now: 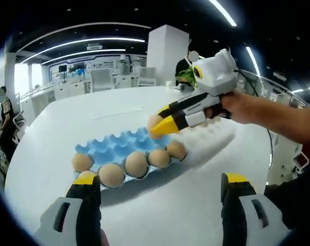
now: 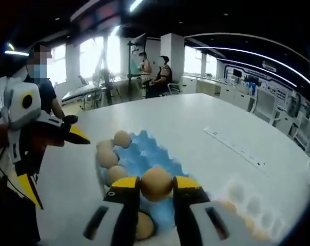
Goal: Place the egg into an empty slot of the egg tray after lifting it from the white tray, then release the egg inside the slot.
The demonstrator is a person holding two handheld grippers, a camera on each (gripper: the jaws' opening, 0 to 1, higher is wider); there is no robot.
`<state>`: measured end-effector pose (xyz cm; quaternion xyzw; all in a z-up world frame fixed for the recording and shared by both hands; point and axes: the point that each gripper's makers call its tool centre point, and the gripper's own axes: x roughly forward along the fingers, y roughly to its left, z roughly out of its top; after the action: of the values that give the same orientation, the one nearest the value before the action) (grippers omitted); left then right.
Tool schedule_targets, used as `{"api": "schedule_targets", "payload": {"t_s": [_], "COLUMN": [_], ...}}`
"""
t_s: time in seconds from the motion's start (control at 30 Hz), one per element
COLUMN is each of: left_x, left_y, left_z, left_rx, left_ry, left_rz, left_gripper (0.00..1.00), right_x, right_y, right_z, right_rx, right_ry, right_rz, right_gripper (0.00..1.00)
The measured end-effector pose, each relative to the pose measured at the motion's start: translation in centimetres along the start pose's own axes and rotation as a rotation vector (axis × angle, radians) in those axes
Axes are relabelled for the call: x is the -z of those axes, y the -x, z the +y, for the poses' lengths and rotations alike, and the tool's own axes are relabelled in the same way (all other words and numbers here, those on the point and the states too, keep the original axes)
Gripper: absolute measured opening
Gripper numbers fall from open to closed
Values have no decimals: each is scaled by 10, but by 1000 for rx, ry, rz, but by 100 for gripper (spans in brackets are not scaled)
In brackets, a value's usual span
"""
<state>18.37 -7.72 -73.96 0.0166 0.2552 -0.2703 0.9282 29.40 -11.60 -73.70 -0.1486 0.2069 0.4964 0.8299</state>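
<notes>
Egg, brown and smooth-shelled (image 2: pixel 156 183), sat pinched between the yellow-tipped jaws of the right hand-held gripper (image 2: pixel 156 185), above the blue moulded egg tray (image 2: pixel 144 156) on the white tabletop (image 2: pixel 196 123). Beside it lay the white tray (image 2: pixel 252 210). The left hand-held gripper (image 1: pixel 160 185) stood wide open, holding nothing. Lowering well meant centring over an empty cup, clear of the seated eggs (image 1: pixel 136 164), then opening gently.

Right gripper (image 2: pixel 156 185) clamped, left gripper (image 1: pixel 160 187) apparently spread.
</notes>
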Motion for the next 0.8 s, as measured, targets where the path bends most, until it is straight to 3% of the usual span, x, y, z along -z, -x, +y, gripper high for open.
{"api": "schedule_targets", "payload": {"t_s": [0.2,0.53,0.8], "left_x": [2,2,4], "left_y": [0,1,3], "left_z": [3,6,13], "left_rx": [-9,-10,-21], "left_ry": [10,10,22], "left_rz": [-2,-2,-5], "left_gripper": [99,99,99], "right_x": [-7,-23,-26], "right_y": [-14,-31,-49], "right_z": [11,22,33], "right_rx": [-23,-60,-92], "right_ry": [55,21,43], "right_rz": [-1,-36,-31], "right_gripper": [26,26,26]}}
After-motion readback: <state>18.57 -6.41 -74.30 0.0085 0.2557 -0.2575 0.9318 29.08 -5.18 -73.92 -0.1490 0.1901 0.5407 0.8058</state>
